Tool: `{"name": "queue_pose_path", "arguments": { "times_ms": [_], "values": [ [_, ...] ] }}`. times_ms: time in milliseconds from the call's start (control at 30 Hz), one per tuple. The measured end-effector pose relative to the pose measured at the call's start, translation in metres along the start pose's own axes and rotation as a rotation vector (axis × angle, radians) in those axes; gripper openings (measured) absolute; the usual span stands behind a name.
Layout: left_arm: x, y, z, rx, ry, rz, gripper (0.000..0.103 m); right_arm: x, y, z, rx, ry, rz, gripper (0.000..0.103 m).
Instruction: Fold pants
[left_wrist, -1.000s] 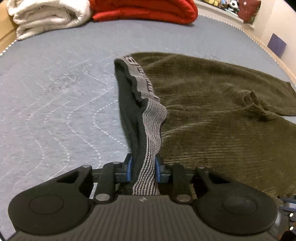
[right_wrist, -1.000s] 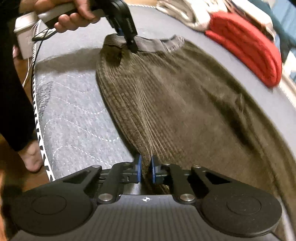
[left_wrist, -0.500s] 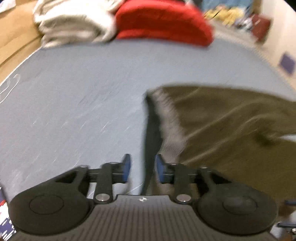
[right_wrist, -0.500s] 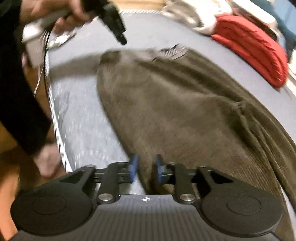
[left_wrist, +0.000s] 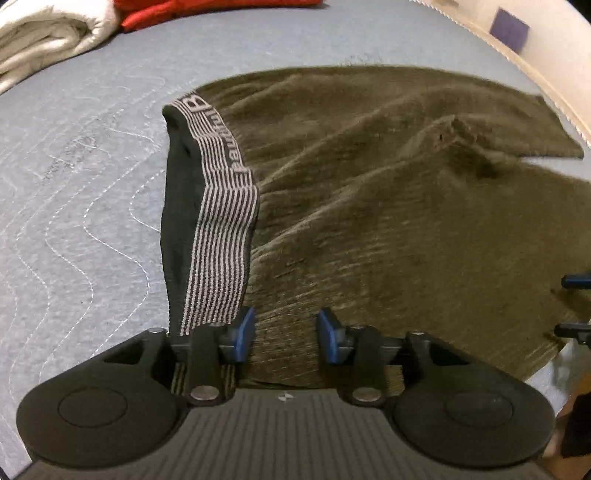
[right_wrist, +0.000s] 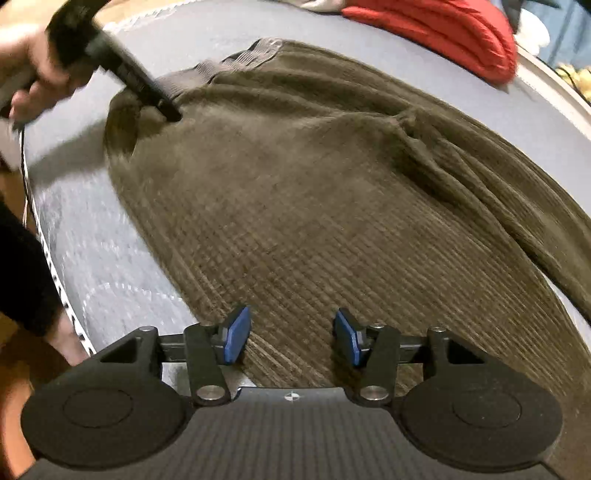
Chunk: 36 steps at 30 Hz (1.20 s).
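Bed (left_wrist: 92, 177): grey quilted mattress carrying everything.
Pants (left_wrist: 388, 206): olive corduroy, now dropped flat near the bed's front edge, ready for folding.
Waistband (left_wrist: 218, 206): striped, released.
Left gripper (left_wrist: 286, 334): fingers just spread, empty.
Right gripper (right_wrist: 291, 338): likewise.

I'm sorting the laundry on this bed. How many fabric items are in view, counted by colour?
Olive-brown: 1, the ribbed corduroy pants spread on the grey quilted mattress
Red: 1, a folded red blanket
White: 1, a folded white blanket
Total: 3
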<state>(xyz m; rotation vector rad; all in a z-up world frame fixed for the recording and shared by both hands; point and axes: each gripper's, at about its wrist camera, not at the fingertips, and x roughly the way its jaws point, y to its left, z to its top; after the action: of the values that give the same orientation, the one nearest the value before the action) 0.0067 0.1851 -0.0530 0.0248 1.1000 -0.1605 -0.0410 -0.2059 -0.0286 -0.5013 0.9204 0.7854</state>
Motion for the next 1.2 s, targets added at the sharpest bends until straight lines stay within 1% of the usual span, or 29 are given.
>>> {"name": "queue_pose_path", "arguments": {
  "times_ms": [33,67,100,133,167,233,267,300,333,367,433,500,567,633,733,833,933,1033,1100,1167,1200],
  "values": [
    [0.000,-0.001,0.003,-0.004,-0.015,-0.019,0.051,-0.004,-0.002,0.000,0.016,-0.019,0.003,0.054],
    [-0.003,-0.002,0.005,-0.009,-0.029,-0.046,0.056,-0.009,-0.008,0.000,0.038,-0.039,0.007,0.054],
    [-0.005,-0.004,0.005,-0.013,-0.031,-0.058,0.059,-0.011,-0.013,-0.001,0.058,-0.054,-0.005,0.054],
    [-0.003,-0.005,0.005,-0.016,-0.021,-0.058,0.060,-0.010,-0.016,-0.002,0.069,-0.056,-0.036,0.054],
    [0.002,-0.006,0.005,-0.014,0.002,-0.044,0.061,-0.006,-0.019,-0.004,0.066,-0.042,-0.086,0.054],
    [0.012,-0.012,0.004,0.009,0.055,-0.005,0.062,0.008,-0.023,-0.010,0.041,0.028,-0.164,0.054],
    [0.012,-0.015,0.003,0.024,0.052,0.004,0.064,0.012,-0.025,-0.013,0.055,0.033,-0.154,0.054],
    [0.010,-0.016,0.003,0.031,0.046,0.011,0.072,0.011,-0.030,-0.013,0.089,0.027,-0.139,0.055],
    [0.007,-0.019,0.005,0.029,0.031,0.018,0.078,0.009,-0.031,-0.011,0.110,0.028,-0.130,0.055],
    [0.001,-0.022,0.006,0.026,-0.003,0.034,0.086,0.005,-0.034,-0.010,0.128,0.015,-0.128,0.055],
    [-0.009,-0.029,0.011,0.028,-0.065,0.051,0.087,-0.005,-0.035,-0.006,0.144,-0.026,-0.136,0.056],
    [-0.017,-0.034,0.015,0.018,-0.122,0.045,0.089,-0.015,-0.034,-0.004,0.160,-0.066,-0.142,0.061],
    [-0.027,-0.044,0.018,0.005,-0.198,0.063,0.092,-0.022,-0.034,-0.001,0.174,-0.101,-0.148,0.072],
    [-0.033,-0.056,0.024,0.022,-0.272,0.090,0.092,-0.028,-0.034,0.001,0.180,-0.131,-0.152,0.076],
    [-0.044,-0.073,0.028,0.045,-0.326,0.084,0.092,-0.034,-0.036,0.006,0.197,-0.180,-0.146,0.081],
    [-0.049,-0.076,0.030,0.015,-0.350,0.074,0.092,-0.040,-0.040,0.008,0.242,-0.244,-0.140,0.083],
    [-0.046,-0.081,0.035,0.010,-0.364,0.062,0.092,-0.048,-0.049,0.008,0.318,-0.293,-0.160,0.091],
    [-0.043,-0.079,0.037,0.008,-0.352,0.049,0.092,-0.051,-0.061,0.008,0.410,-0.306,-0.154,0.092],
    [-0.046,-0.076,0.037,0.013,-0.350,0.055,0.092,-0.051,-0.070,0.006,0.462,-0.316,-0.146,0.092],
    [-0.045,-0.076,0.038,0.018,-0.350,0.055,0.092,-0.052,-0.075,0.006,0.492,-0.322,-0.129,0.092],
    [-0.045,-0.077,0.038,0.021,-0.351,0.054,0.090,-0.052,-0.077,0.006,0.502,-0.324,-0.129,0.092]
  ]
}}
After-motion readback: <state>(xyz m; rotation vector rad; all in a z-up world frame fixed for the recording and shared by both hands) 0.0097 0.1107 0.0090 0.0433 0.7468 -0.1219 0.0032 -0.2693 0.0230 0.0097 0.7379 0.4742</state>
